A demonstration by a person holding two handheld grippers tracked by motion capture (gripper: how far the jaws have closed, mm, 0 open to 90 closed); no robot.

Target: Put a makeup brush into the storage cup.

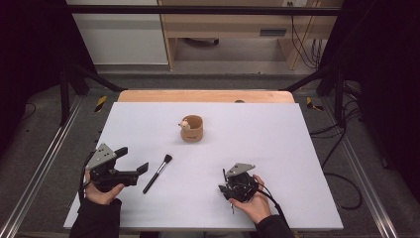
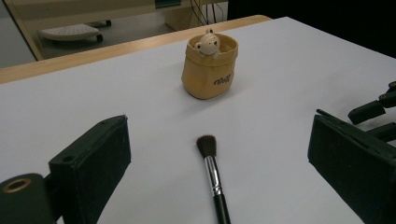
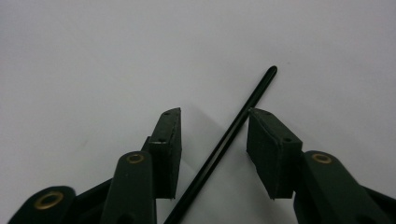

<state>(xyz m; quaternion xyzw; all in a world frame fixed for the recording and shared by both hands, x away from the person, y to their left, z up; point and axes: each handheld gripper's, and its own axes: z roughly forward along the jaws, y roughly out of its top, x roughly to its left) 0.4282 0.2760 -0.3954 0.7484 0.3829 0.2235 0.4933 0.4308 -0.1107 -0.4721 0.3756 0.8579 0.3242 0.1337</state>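
A black-handled makeup brush (image 1: pixel 157 173) lies on the white table, bristles pointing away from me. My left gripper (image 1: pixel 132 159) is held just left of it, open wide. In the left gripper view the brush (image 2: pixel 212 179) lies on the table between and beyond the two jaws of that gripper (image 2: pixel 217 125). A tan pouch (image 1: pixel 192 129) with a small bear figure (image 2: pixel 208 44) in it stands farther back. My right gripper (image 1: pixel 236 185) points down at the table, open. In its own view, that gripper (image 3: pixel 215 114) has a thin black rod (image 3: pixel 243 109) lying between the jaws.
The white tabletop (image 1: pixel 277 139) has a wooden strip (image 1: pixel 205 95) along its far edge. Metal frame rails and cables run along both sides on the floor. My right gripper (image 2: pixel 378 107) also shows at the right edge of the left gripper view.
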